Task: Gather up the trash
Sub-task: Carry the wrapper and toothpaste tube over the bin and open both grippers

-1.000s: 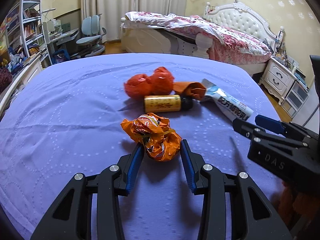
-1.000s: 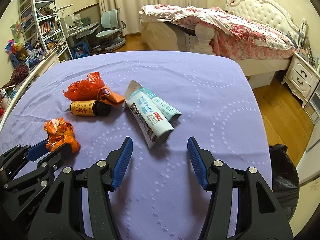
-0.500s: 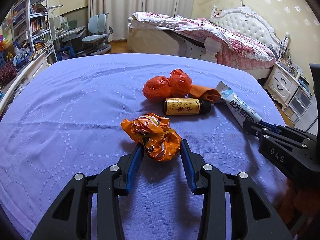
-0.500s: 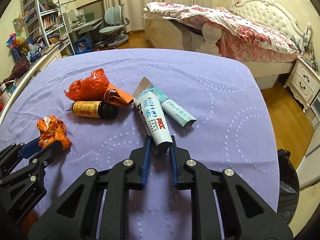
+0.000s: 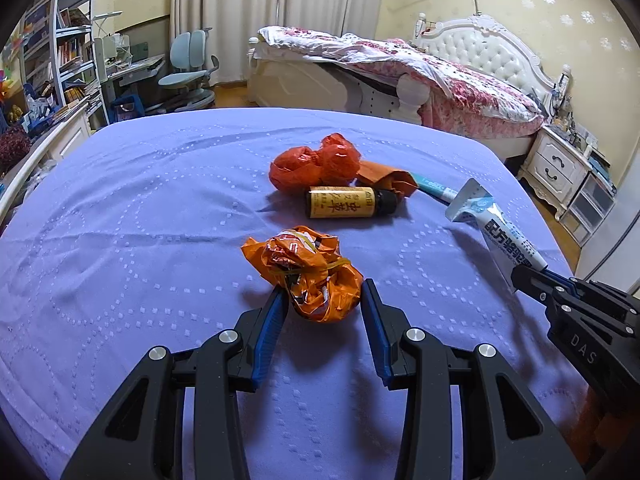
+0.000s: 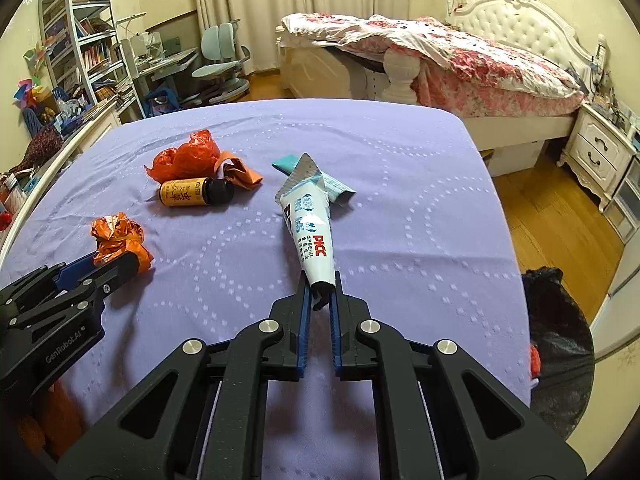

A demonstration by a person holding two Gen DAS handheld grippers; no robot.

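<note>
I have a piece of trash in each tool so both can go to the bin in one trip. My left tool [image 5: 322,308] is clamped on the crumpled orange wrapper [image 5: 304,268], which sticks out at twelve o'clock from its tips. My right tool [image 6: 320,300] has pinched the cap end of the white tube [image 6: 308,228]; the tube runs away toward eleven o'clock, lifted clear of the purple desk [image 6: 420,216]. The black trash bag [image 6: 560,344] waits off the desk edge at three o'clock from my right tool. The small brown bottle [image 6: 192,194] and red bag [image 6: 186,158] lie untouched at ten o'clock.
</note>
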